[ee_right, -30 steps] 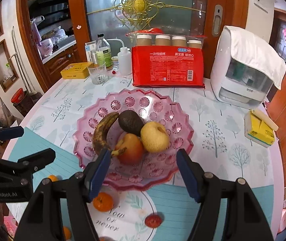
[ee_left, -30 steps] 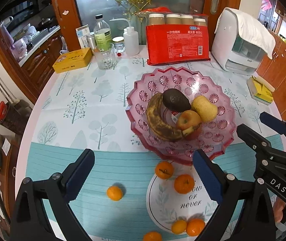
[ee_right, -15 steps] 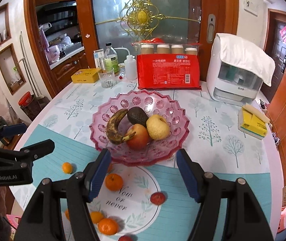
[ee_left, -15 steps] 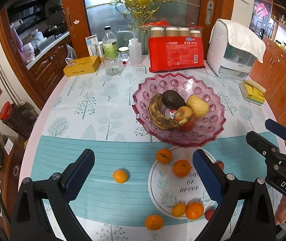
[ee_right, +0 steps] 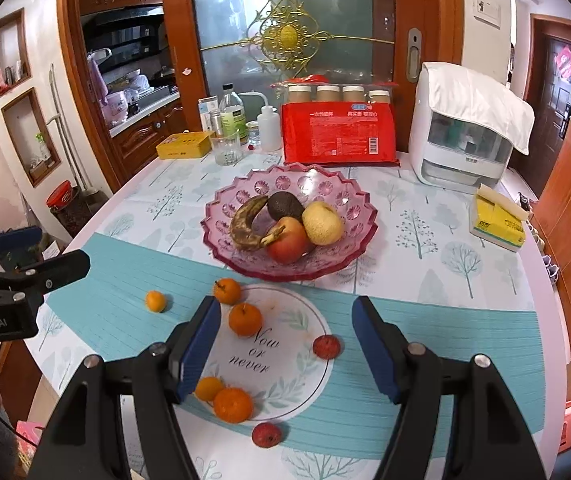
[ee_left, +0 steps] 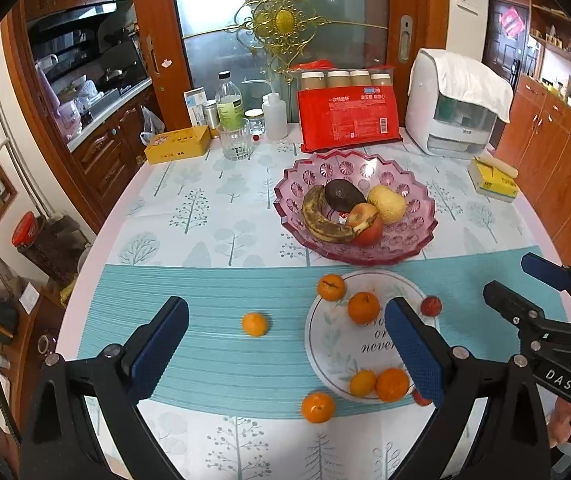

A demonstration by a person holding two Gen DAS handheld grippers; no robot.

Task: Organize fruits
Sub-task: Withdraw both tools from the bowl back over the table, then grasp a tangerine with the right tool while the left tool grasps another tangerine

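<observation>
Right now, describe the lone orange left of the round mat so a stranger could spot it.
Start at the pink fruit bowl, then drop to the white round mat before it. The lone orange sits left of the mat on teal stripes, touching nothing.

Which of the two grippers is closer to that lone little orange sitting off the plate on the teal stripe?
Left. The left gripper hangs open right above the lone orange; the right gripper, also open, sits farther right, over the plate.
</observation>
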